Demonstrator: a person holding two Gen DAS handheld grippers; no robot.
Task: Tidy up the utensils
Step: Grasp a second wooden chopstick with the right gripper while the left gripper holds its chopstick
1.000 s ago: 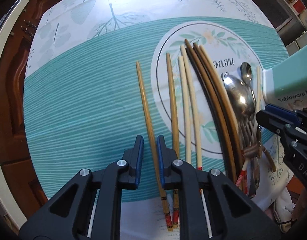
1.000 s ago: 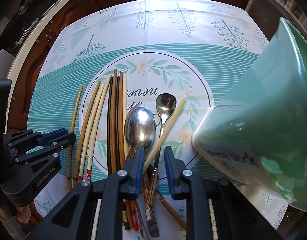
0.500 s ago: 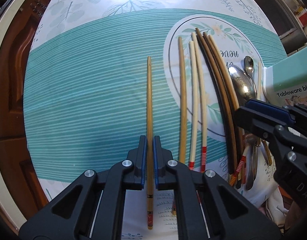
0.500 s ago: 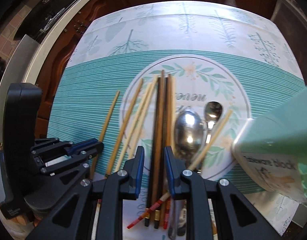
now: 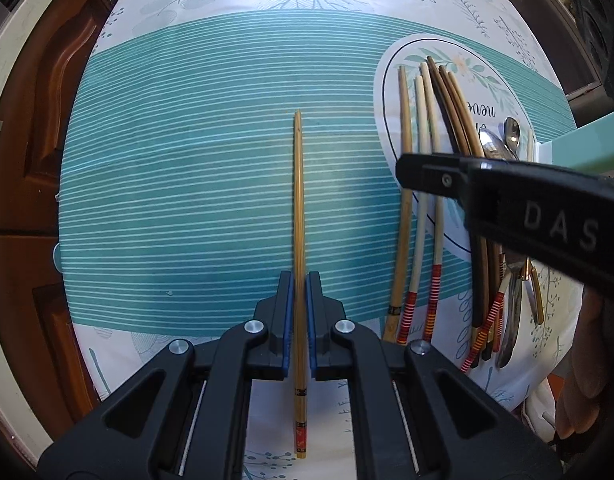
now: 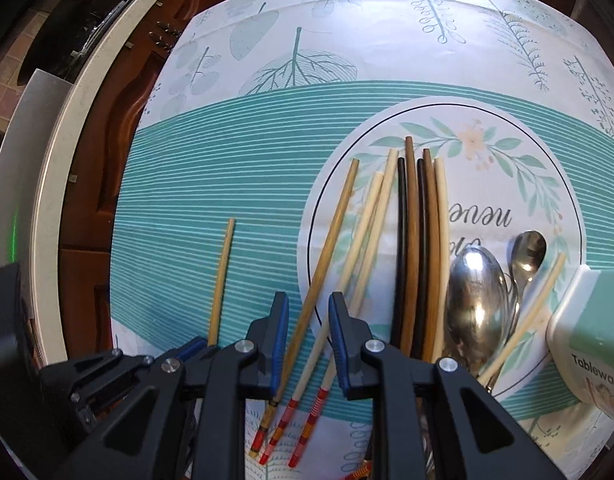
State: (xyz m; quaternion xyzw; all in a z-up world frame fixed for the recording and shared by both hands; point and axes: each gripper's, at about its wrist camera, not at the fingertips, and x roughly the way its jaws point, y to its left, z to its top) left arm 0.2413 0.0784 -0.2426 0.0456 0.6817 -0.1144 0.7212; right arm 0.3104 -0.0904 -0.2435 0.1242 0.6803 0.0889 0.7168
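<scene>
My left gripper (image 5: 300,300) is shut on a bamboo chopstick (image 5: 298,208) that lies along the teal striped cloth, apart from the others; it also shows in the right wrist view (image 6: 222,280). My right gripper (image 6: 305,320) is open, its fingers either side of a brown chopstick (image 6: 327,256) and near two pale red-banded chopsticks (image 6: 367,232). Dark and tan chopsticks (image 6: 417,248) lie side by side to the right. Two steel spoons (image 6: 477,292) and one more pale chopstick (image 6: 527,312) lie beyond them. The right gripper's body crosses the left wrist view (image 5: 507,196).
A mint tableware box (image 6: 591,316) stands at the right edge of the cloth. The cloth (image 5: 179,184) covers a round wooden table whose rim (image 6: 47,208) curves along the left. The left gripper's body (image 6: 87,384) sits at the lower left of the right wrist view.
My left gripper has closed on the bamboo chopstick and carried it left, away from the group. My right gripper has moved left from the spoons to over the brown and pale chopsticks.
</scene>
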